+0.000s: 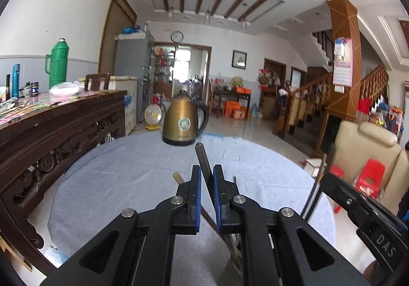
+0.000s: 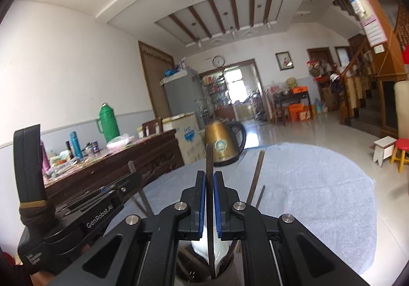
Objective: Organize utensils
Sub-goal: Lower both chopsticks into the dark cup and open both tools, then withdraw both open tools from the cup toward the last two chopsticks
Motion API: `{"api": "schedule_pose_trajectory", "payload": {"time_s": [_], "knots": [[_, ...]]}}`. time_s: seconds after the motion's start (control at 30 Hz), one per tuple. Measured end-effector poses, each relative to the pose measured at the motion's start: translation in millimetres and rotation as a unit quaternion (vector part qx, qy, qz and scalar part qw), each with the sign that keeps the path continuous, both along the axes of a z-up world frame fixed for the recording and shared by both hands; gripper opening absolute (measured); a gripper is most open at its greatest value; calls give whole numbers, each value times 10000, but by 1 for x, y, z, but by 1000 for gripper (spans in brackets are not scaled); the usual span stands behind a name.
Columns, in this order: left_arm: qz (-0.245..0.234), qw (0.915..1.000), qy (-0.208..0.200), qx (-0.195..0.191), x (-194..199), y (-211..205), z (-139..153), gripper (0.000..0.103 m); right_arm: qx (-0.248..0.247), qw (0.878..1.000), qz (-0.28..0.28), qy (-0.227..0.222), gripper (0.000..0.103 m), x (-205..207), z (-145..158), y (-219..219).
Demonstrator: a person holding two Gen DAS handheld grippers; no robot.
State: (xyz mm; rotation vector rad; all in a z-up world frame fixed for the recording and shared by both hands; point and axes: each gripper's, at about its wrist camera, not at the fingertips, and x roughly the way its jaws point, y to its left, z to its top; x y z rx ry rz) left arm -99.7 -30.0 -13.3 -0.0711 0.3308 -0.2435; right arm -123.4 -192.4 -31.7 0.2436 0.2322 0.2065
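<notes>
My left gripper (image 1: 206, 171) is shut on a dark chopstick (image 1: 202, 158) that sticks up and forward between its blue pads, above a table covered in a light blue cloth (image 1: 127, 178). My right gripper (image 2: 209, 177) is shut on another dark chopstick (image 2: 209, 160), whose lower end reaches down into a utensil holder (image 2: 204, 268) below the fingers. More chopsticks (image 2: 257, 173) stand out of that holder. The left gripper's body shows at the left of the right wrist view (image 2: 84, 212), and the right gripper's body shows at the right of the left wrist view (image 1: 363, 212).
A gold electric kettle (image 1: 182, 123) stands at the far edge of the table. A dark carved wooden sideboard (image 1: 58, 132) with a green thermos (image 1: 58, 66) and bottles is to the left. A beige chair (image 1: 365, 153) and a red stool (image 1: 370, 176) are to the right.
</notes>
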Motion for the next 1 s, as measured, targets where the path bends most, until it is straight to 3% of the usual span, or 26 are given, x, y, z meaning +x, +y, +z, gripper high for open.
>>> {"api": "schedule_pose_trajectory", "payload": {"time_s": [0.03,0.07,0.1,0.13,0.17,0.2,0.37,0.63,1.0], "knots": [[-13,10000,45,45,-2,1,0,18,22,10000,-3,34,8,-1,-1,-2],[-36,10000,56,71,-4,2,2,36,85,10000,-10,32,12,-3,-1,-6],[-29,9999,63,91,-6,4,3,47,148,9999,-36,13,25,-5,0,-11],[36,9999,37,109,-10,6,5,66,184,9998,-81,-13,33,-8,2,-15],[119,9999,-65,107,-14,10,8,68,244,9995,-164,-85,56,-12,4,-21],[172,9997,-139,130,-19,12,10,68,313,9990,-253,-208,65,-17,5,-27],[489,9978,-121,429,-23,21,17,73,393,9960,-725,-331,65,-28,10,-55],[1021,9902,474,826,-13,32,6,74,982,9863,-1241,453,65,-13,-14,-100],[1574,9712,1366,1154,8,54,-27,74,1002,9796,-1372,1076,65,-2,-31,-109]]}}
